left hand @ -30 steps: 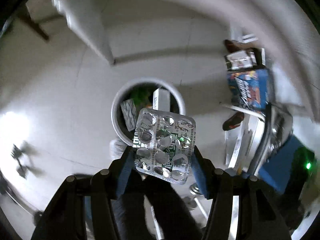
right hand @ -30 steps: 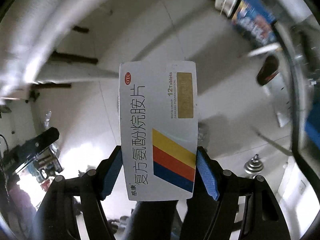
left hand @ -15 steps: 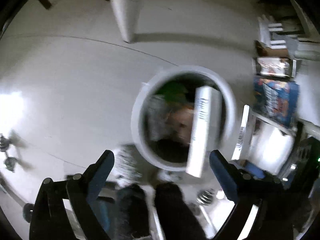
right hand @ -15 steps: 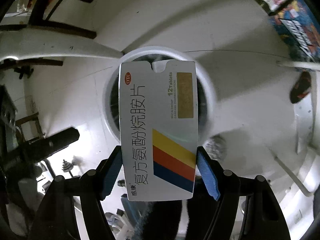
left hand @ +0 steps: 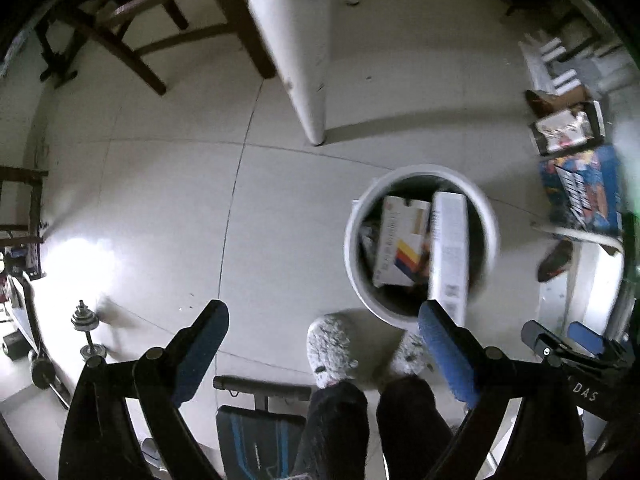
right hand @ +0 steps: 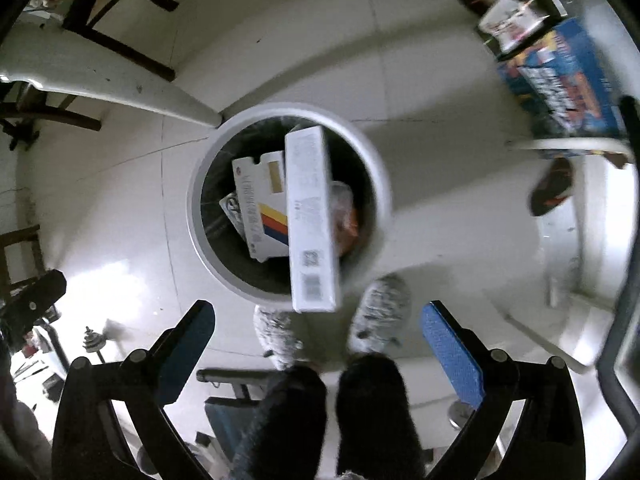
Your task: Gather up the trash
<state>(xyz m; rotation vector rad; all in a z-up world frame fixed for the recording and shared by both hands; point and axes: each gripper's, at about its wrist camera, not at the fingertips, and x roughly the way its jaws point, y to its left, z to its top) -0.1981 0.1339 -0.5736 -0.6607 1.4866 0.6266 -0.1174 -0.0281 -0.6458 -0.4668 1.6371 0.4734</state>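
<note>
Both tongs hang released over the floor, left tongs (left hand: 322, 330) and right tongs (right hand: 316, 330) gripping nothing. In the white bin (right hand: 370, 152) the striped medicine box (right hand: 260, 208) lies half hidden under a long white box (right hand: 312, 216) that overhangs the near rim; deeper trash is indistinct.

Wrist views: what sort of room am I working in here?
Probably a lived-in home room: tiled floor, wooden chair, dumbbell, a round white bin holding medicine boxes.
</note>
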